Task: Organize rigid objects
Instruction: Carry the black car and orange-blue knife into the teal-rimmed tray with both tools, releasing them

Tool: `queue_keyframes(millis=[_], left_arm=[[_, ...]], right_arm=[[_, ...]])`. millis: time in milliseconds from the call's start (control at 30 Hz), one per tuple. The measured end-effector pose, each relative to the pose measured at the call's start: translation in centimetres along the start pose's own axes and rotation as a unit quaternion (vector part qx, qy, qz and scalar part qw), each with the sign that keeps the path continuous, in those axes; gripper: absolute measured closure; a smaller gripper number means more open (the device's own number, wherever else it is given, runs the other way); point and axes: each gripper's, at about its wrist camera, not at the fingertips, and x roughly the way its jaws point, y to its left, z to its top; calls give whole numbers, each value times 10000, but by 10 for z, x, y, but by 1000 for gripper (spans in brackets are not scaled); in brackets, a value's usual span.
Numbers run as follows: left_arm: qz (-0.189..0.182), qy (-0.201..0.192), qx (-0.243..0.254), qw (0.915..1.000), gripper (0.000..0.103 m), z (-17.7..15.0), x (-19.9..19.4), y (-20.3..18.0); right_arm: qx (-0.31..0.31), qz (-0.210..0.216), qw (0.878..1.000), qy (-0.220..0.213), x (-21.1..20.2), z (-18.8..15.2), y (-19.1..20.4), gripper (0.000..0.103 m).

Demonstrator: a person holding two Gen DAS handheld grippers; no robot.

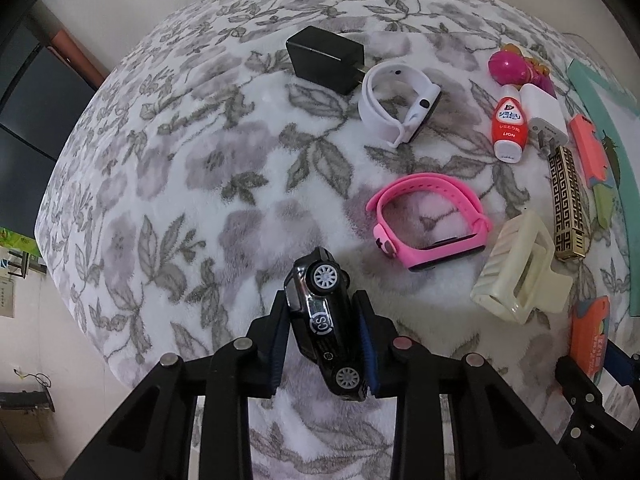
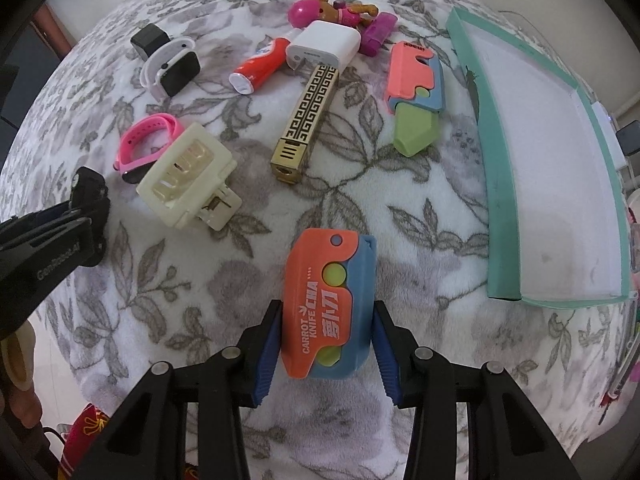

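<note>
Black toy car (image 1: 326, 326), stiff and glossy, pinched between left gripper (image 1: 324, 344) pads; right gripper (image 2: 328, 340) pads clamp the toy knife (image 2: 328, 308).

A fleecy blanket (image 1: 192, 184) with a grey floral print covers the surface. Beyond its edge, at nine o'clock in the left wrist view, stand a dark cabinet (image 1: 24, 92) and pale wall; at seven o'clock sits a cardboard box (image 1: 24, 428)

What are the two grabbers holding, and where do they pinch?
Left gripper pinches the black toy car across roof and underside. Right gripper pinches the orange carrot knife by its long edges.
</note>
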Motion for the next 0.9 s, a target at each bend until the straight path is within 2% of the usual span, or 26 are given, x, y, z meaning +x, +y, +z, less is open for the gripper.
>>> queue_keyframes(millis=[333,633,733,767,900], left_arm=[[31,-73,127,9999,71,-9,-14,-5],[-112,-340,58,9993,71,7,-61,-17],[-228,-542,20,9983,71,17,-86,-23],[-260,-629,8,9977,71,20,-95,-27],[-458,-900,69,9949,71,29,-130,-35]], right_arm=[[134,106,9998,-143,-12,2,-9,58],[552,331,9960,-624,-38,13,-36,60],[820,447,9909,-971,-55,18,-51,73],[929,521,9886,-1062,-59,20,-56,80],[1301,623,9830,-1133,-60,25,-74,80]])
